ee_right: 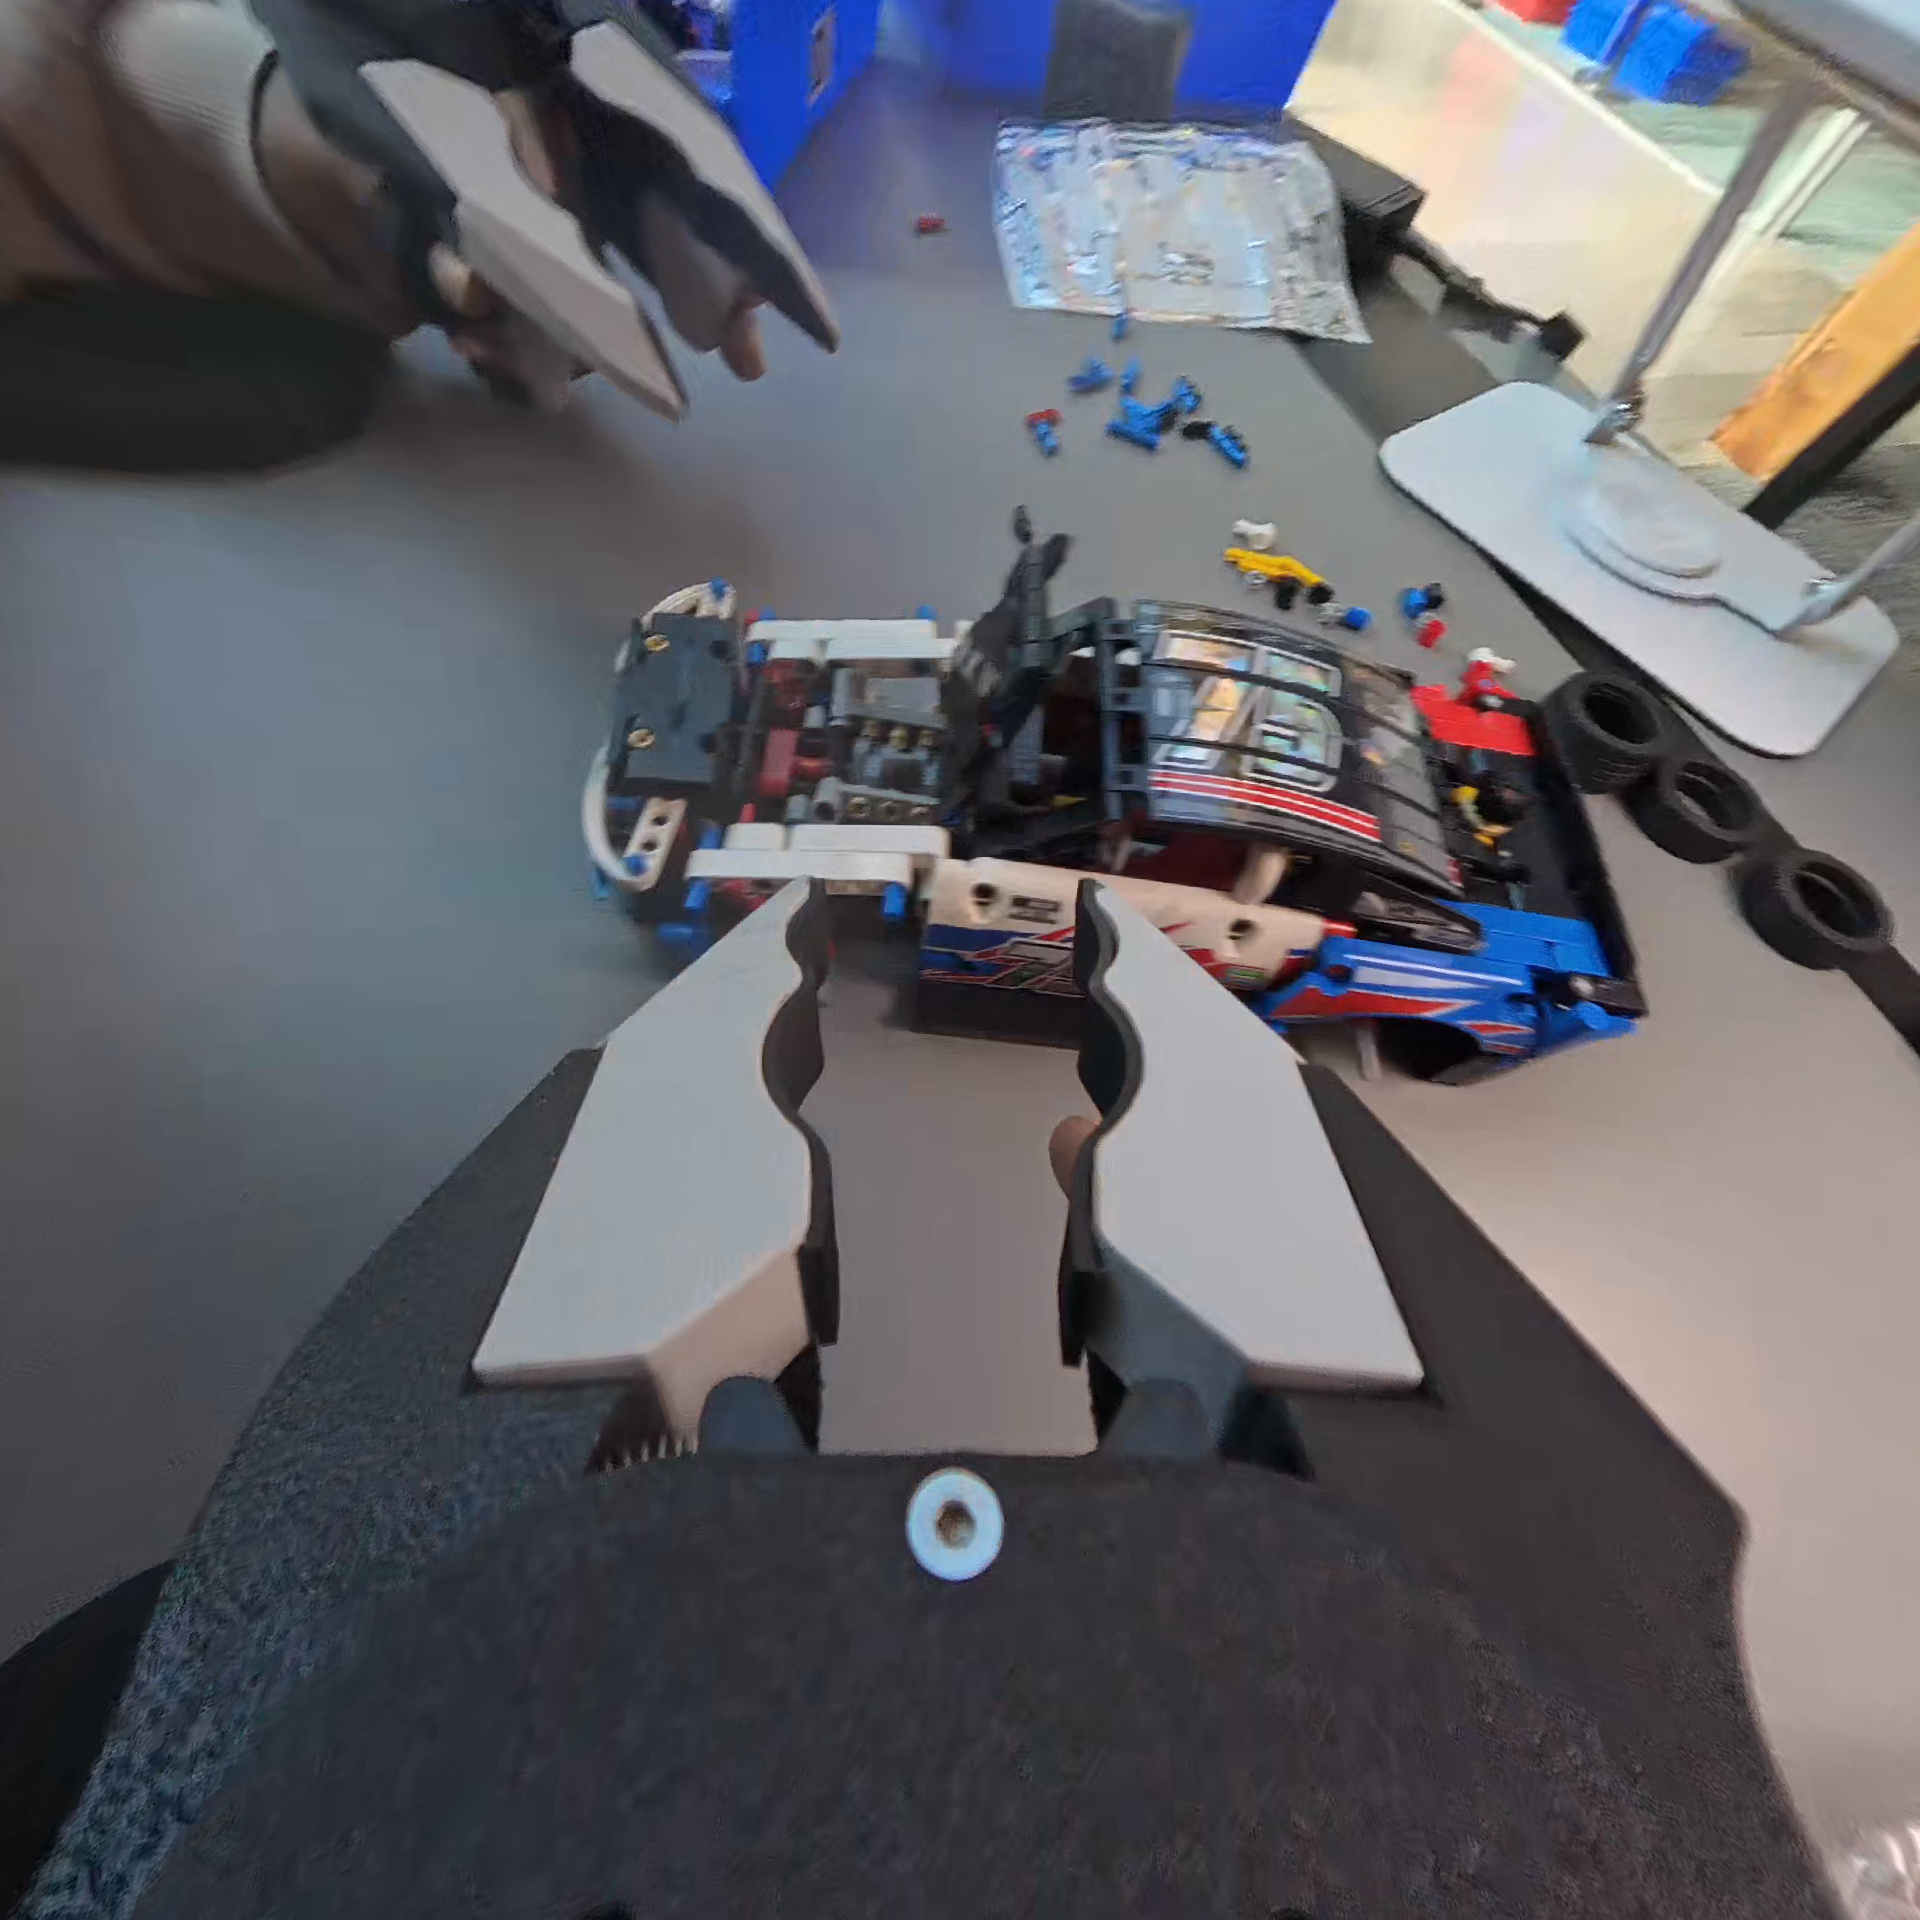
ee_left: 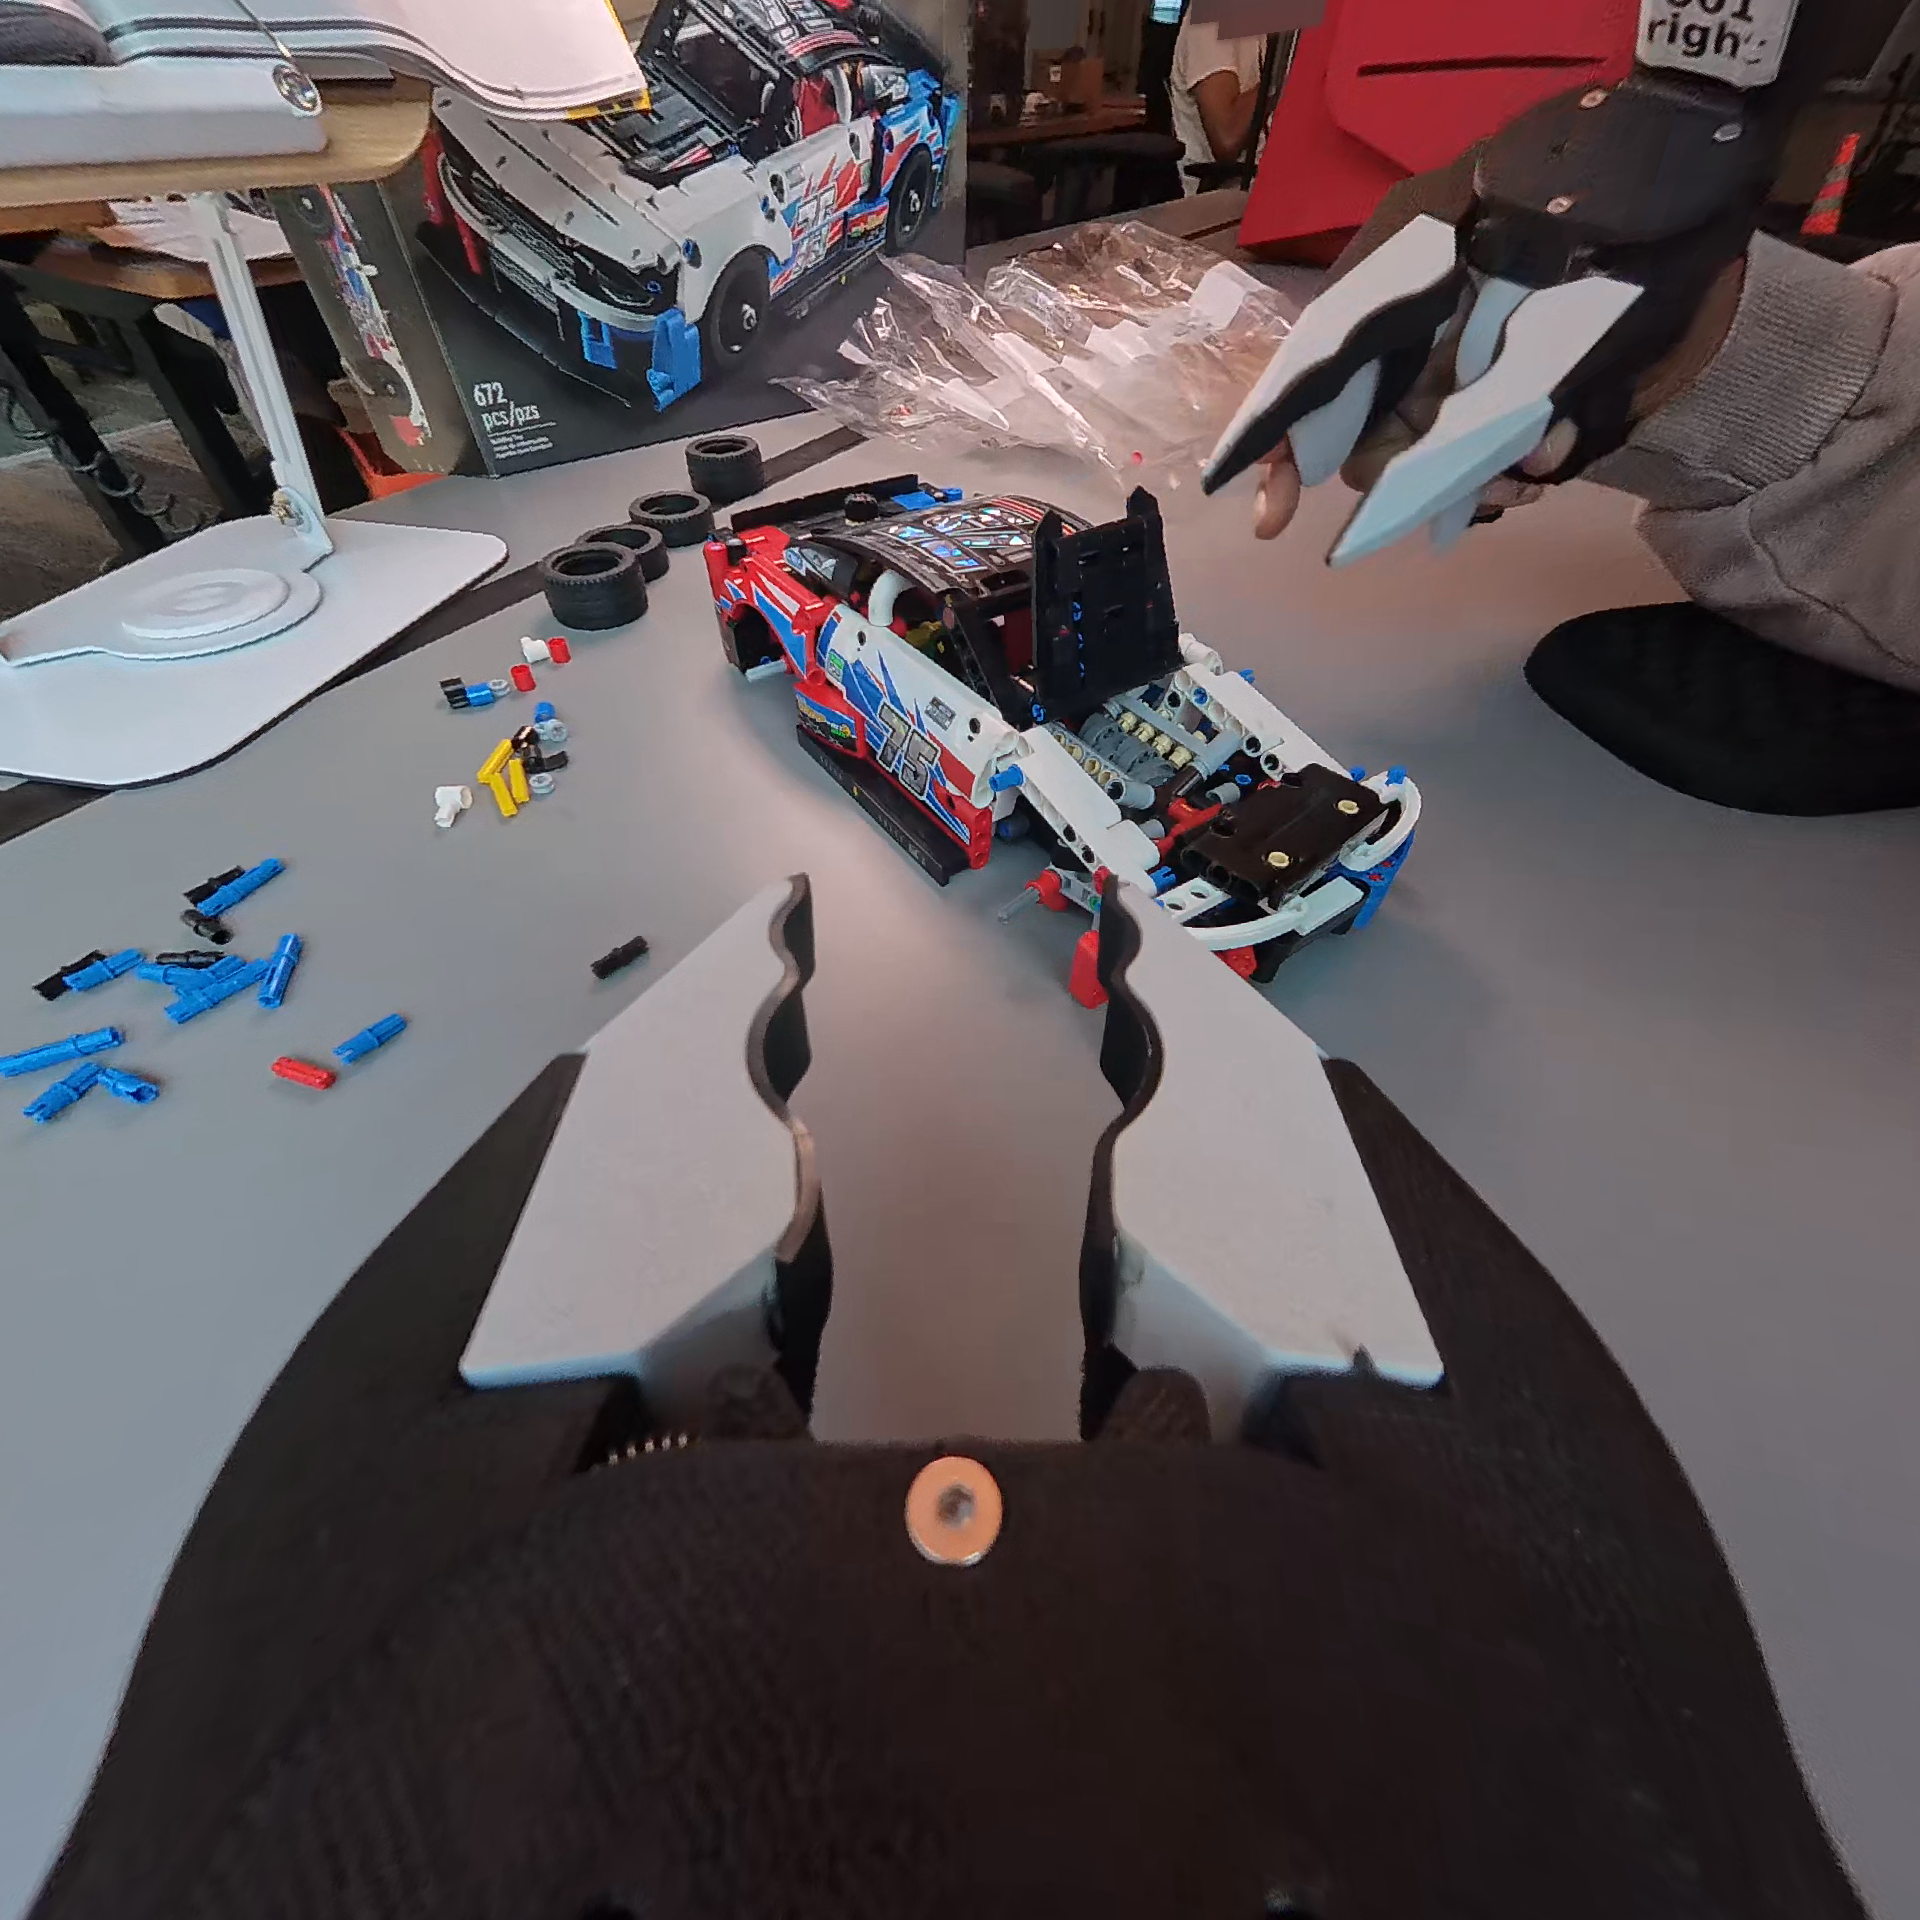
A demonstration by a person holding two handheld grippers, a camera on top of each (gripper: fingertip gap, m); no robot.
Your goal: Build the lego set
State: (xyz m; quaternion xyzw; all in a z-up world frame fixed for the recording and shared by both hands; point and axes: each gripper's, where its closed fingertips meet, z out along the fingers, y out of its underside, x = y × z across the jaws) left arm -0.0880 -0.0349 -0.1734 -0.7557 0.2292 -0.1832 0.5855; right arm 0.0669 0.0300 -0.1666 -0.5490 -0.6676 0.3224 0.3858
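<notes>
1. Your left gripper (ee_left: pixel 951 914) hangs above the grey table (ee_left: pixel 1455 1195) with its fingers spread wide and nothing between them.
2. Your right gripper (ee_right: pixel 943 904) is also spread wide and empty, its tips just short of the car's near side.
3. The lego car (ee_left: pixel 1049 717) sits on the table between the two grippers, wheel-less, its black hood panel (ee_left: pixel 1107 608) tipped upright over the exposed engine.
4. Four black tyres (ee_left: pixel 649 545) line up just beyond the car's tail.
5. Small loose pieces lie to one side: yellow, red and white bits (ee_left: pixel 509 727), then a scatter of blue pins (ee_left: pixel 177 987).
6. Farther out stand the set's box (ee_left: pixel 665 229), crumpled clear bags (ee_left: pixel 1060 343) and a white stand base (ee_left: pixel 208 634).
</notes>
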